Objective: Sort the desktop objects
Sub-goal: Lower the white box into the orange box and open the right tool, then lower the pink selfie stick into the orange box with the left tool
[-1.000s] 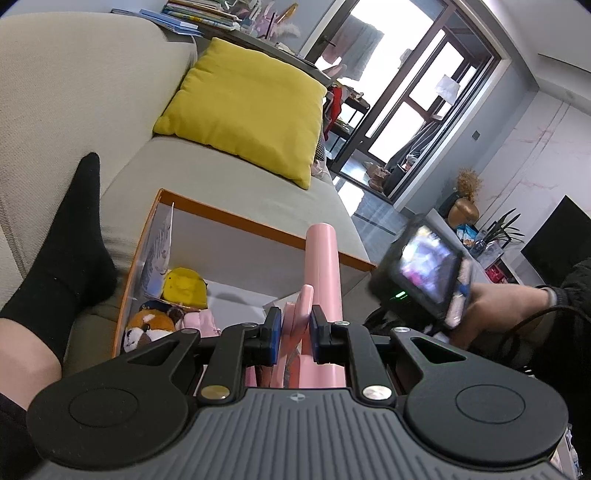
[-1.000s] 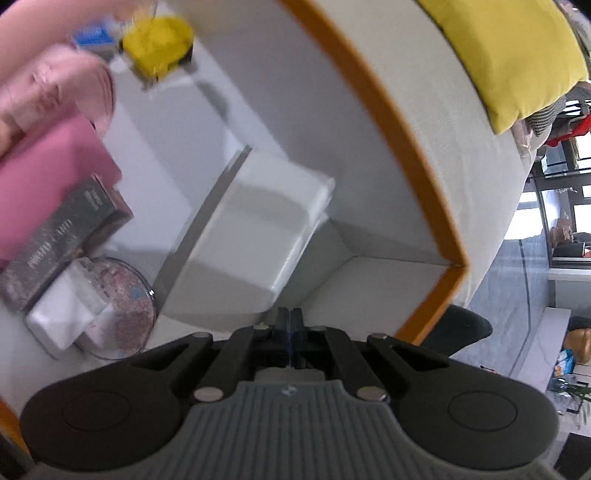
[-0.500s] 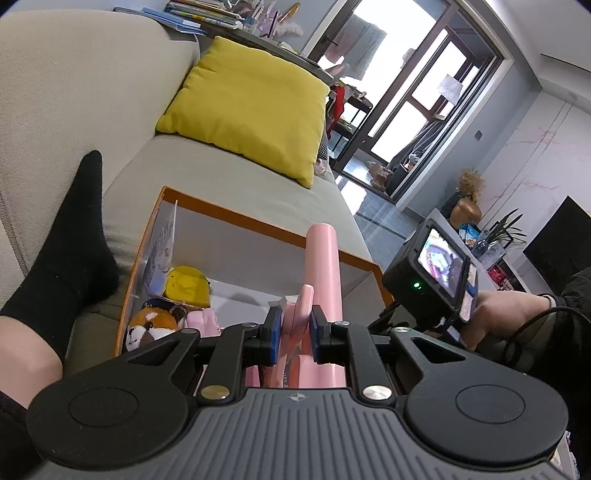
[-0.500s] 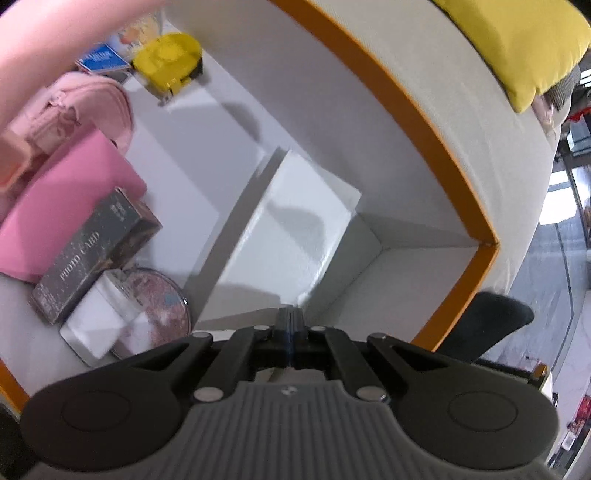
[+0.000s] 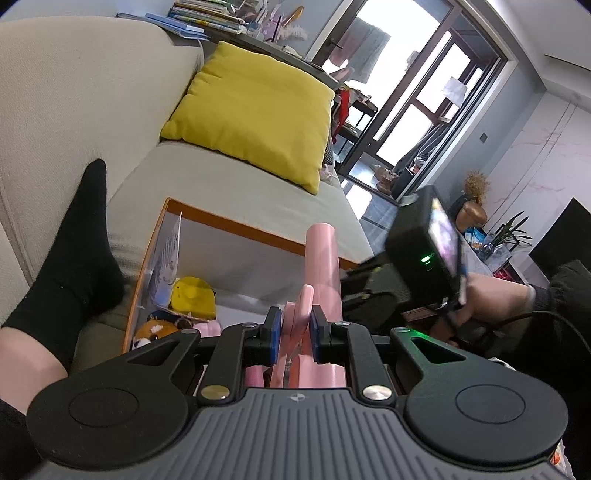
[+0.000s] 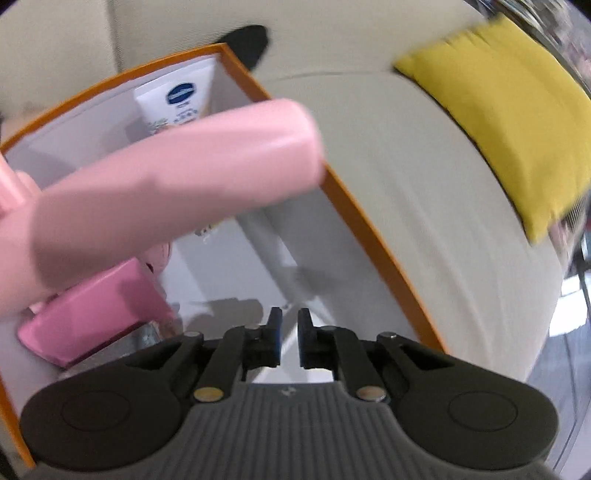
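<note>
**Right jaws part, pink tool held on the left**

Your right hand-held gripper (image 6: 287,326) has just been opening, with nothing between its jaws, and it has swung off the white inner box. Your left hand-held gripper (image 5: 293,328) stays clenched on the smooth, rounded pink tool (image 5: 320,266), held above the orange-rimmed box (image 6: 364,229) on the sofa (image 5: 221,188), near its far edge. Glossy pink case (image 6: 92,314) lies inside.

yellow cushion (image 5: 255,114) on beige sofa (image 5: 74,92) | book stack (image 5: 207,16) behind | television (image 5: 561,236) right
</note>
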Demonstrator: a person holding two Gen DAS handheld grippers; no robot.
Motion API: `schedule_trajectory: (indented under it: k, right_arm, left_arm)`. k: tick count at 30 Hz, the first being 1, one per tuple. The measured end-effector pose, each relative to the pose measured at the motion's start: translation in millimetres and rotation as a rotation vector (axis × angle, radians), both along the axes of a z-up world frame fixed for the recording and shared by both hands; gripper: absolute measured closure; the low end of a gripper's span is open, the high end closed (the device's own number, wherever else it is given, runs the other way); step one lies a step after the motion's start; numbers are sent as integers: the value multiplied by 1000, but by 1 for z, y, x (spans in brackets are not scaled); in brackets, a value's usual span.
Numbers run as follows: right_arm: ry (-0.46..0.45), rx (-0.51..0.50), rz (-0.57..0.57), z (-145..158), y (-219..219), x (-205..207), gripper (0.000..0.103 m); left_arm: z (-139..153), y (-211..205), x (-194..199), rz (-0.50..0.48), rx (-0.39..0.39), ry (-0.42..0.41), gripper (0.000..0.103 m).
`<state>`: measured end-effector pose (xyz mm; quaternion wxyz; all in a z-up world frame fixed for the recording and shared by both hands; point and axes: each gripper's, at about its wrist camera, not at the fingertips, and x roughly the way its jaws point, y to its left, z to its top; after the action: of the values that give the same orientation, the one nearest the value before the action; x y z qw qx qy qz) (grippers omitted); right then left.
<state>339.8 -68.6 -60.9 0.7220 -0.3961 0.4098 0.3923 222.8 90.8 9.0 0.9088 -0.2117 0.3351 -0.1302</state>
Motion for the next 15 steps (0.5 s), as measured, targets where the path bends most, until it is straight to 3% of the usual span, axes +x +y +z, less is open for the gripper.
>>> schedule_trajectory:
  k: [3,7,15]
  right_arm:
    - [26,-25,64,-12,10,2,95]
    - [-30,-108,80,-29,15,-3,96]
    - [-48,-139,-1,-29,9,0,95]
  left_arm:
    - [0,0,1,2,1,3,85]
    - [0,1,3,7,5,11,85]
    - [-1,0,6,2,2,20,85]
